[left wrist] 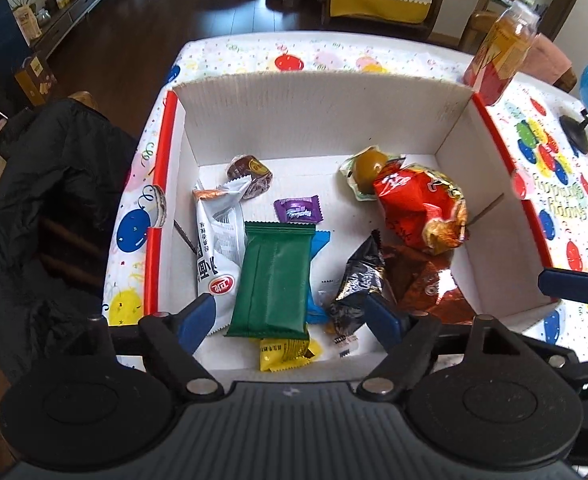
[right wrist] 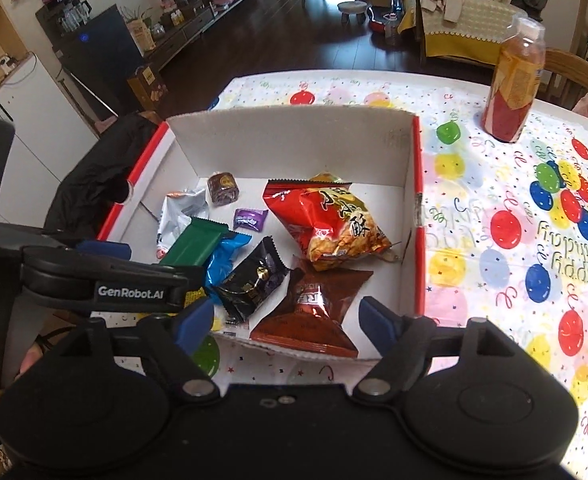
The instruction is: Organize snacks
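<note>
White cardboard box (left wrist: 314, 120) is sitting near the worktop's (right wrist: 514, 240) left edge, holding all visible snacks: green packet (left wrist: 271, 276), red chip bag (right wrist: 330, 224), brown packet (right wrist: 314, 312), black packet (right wrist: 253, 280), purple candy (left wrist: 298, 210). Left tool (left wrist: 294, 316) and right tool (right wrist: 281, 320) are both hanging spread apart, gripping nothing. Worktop is showing no loose snacks; task is looking nearly done.

Wrapped snacks (left wrist: 271, 276) lie in white box (left wrist: 314, 120)
</note>
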`<state>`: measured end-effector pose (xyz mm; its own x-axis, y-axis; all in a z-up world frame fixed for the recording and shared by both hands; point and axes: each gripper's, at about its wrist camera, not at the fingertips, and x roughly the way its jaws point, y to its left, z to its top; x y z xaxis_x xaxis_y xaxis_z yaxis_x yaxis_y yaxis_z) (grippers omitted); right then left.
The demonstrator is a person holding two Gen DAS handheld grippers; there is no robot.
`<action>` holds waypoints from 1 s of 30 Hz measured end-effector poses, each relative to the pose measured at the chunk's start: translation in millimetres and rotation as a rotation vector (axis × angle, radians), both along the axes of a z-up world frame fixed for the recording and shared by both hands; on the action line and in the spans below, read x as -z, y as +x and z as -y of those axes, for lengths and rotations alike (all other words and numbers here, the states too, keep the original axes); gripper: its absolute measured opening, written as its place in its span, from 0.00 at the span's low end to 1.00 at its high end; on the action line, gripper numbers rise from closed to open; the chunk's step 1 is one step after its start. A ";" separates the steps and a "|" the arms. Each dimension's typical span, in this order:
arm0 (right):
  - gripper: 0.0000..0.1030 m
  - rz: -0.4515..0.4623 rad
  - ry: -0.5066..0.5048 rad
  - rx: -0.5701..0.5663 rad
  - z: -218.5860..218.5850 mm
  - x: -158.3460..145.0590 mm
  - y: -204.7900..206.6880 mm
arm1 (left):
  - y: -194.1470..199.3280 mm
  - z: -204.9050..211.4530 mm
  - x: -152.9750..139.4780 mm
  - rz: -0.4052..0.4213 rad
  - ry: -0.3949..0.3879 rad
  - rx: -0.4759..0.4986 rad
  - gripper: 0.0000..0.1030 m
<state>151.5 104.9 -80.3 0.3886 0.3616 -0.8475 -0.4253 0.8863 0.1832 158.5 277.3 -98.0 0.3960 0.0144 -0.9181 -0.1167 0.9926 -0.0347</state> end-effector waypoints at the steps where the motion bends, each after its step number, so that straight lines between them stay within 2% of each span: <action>1: 0.79 0.006 0.006 0.002 2.1 -2.6 -2.3 | -3.0 0.4 -3.0 0.008 0.002 0.000 0.80; 14: 1.00 0.147 0.123 0.022 29.0 -47.5 -46.5 | -63.7 0.9 -59.5 0.181 0.007 0.002 0.84; 19: 1.00 0.271 0.189 0.047 41.7 -61.4 -72.1 | -89.0 -0.2 -77.9 0.246 -0.012 0.001 0.96; 23: 1.00 0.360 0.216 0.078 51.8 -63.7 -92.9 | -106.0 0.4 -89.1 0.280 -0.038 0.005 0.96; 30: 1.00 0.382 0.216 0.131 62.2 -61.1 -112.4 | -131.4 5.3 -93.8 0.307 -0.045 -0.018 0.97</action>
